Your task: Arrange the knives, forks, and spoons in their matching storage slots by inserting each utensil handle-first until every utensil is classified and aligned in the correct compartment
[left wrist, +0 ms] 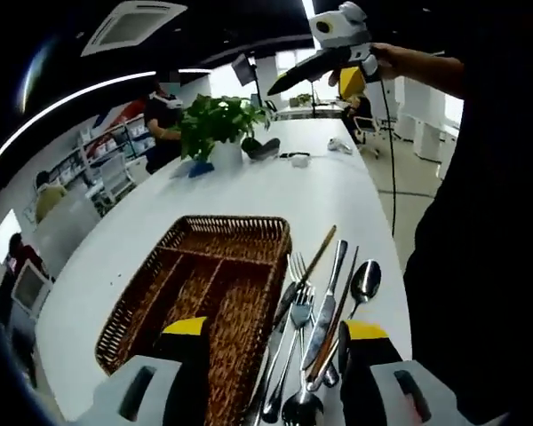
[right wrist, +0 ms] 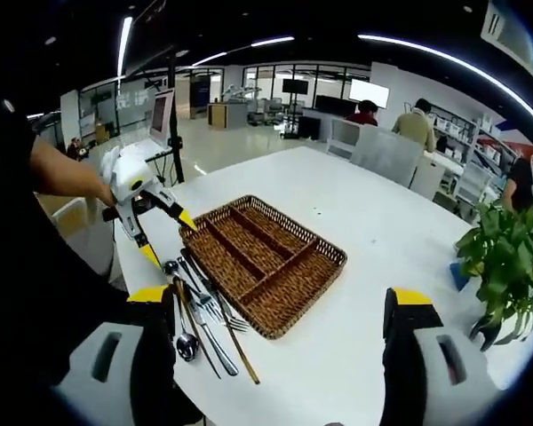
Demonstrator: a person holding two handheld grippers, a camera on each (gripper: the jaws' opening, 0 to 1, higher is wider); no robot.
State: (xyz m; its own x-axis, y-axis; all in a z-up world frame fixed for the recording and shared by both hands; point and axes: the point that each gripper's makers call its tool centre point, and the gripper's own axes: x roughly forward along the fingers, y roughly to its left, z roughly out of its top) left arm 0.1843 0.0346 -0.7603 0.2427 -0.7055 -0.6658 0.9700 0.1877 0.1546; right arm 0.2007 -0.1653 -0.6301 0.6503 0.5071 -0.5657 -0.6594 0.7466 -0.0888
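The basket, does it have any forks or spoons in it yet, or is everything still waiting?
Nothing looks sorted yet: the wicker basket has bare compartments. The forks, knives and spoons lie in a heap on the white table beside it. The left gripper is open above that heap, holding nothing; the right gripper is open, raised away. All the sorting is left.

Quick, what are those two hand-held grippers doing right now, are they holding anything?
Left hand-held gripper: open, holding nothing, above the cutlery.
Right hand-held gripper: open, holding nothing, raised over the table.
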